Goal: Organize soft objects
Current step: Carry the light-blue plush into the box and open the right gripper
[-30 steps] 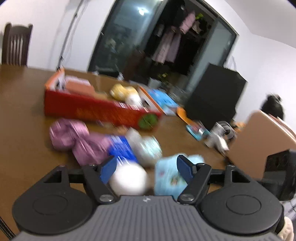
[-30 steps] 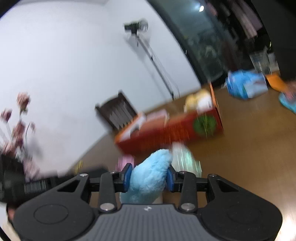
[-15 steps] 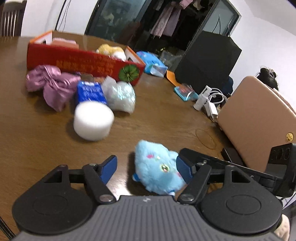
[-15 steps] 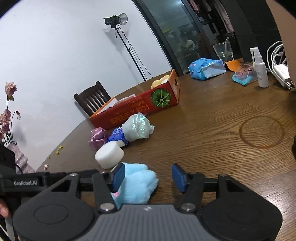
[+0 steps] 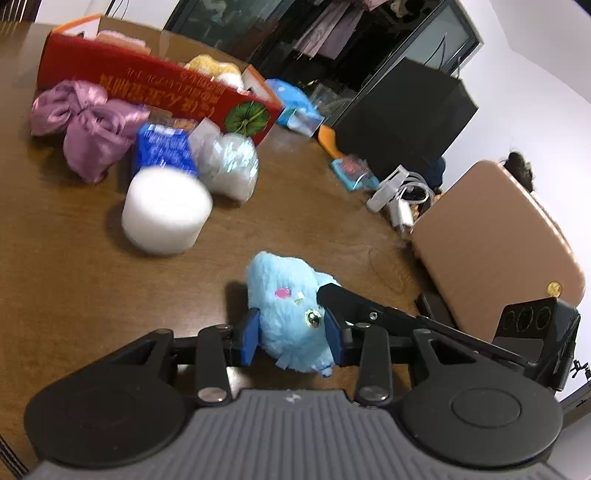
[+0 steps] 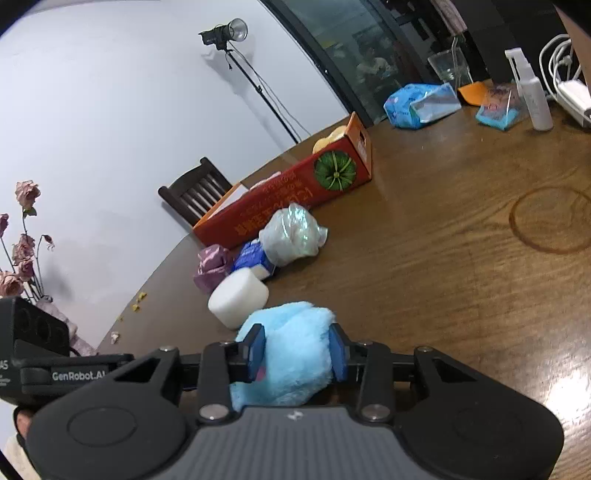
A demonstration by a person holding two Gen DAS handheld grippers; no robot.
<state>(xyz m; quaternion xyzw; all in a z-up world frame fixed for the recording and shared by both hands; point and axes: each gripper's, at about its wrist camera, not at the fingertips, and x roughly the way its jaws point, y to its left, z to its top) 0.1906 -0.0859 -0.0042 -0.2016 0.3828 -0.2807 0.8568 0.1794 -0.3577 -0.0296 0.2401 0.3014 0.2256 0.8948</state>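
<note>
Both grippers are clamped on the same blue plush (image 5: 291, 314), which sits low on the wooden table (image 5: 74, 266) at bottom centre of both views. Left gripper (image 5: 291, 338): jaws have just been closing, blue pads now pressing the plush's sides, its face with a pink spot and one eye turned up toward the camera. Right gripper (image 6: 297, 352): jaws have also just been closing, pads squeezing the plush (image 6: 291, 347) from both sides; in the left view one of its black fingers lies against the plush's right side. Just beyond the plush, up and left, a white foam cylinder (image 5: 166, 210) on the table, apart from it. Behind that, a blue packet (image 5: 164, 151) and a shiny clear-wrapped bundle (image 5: 229, 166), touching each other. Further left a purple satin bow (image 5: 85, 125). Behind them all, a long red box (image 5: 155, 88) across the upper left, green pumpkin print on its end, yellow plush (image 5: 212, 64) showing over its rim. Right of frame in the left view: tan chair back (image 5: 495, 243), white charger and cables (image 5: 399, 192). Right view upper left: light stand (image 6: 225, 33), dark wooden chair (image 6: 195, 192), dried pink flowers (image 6: 22, 240) at the left edge.
</note>
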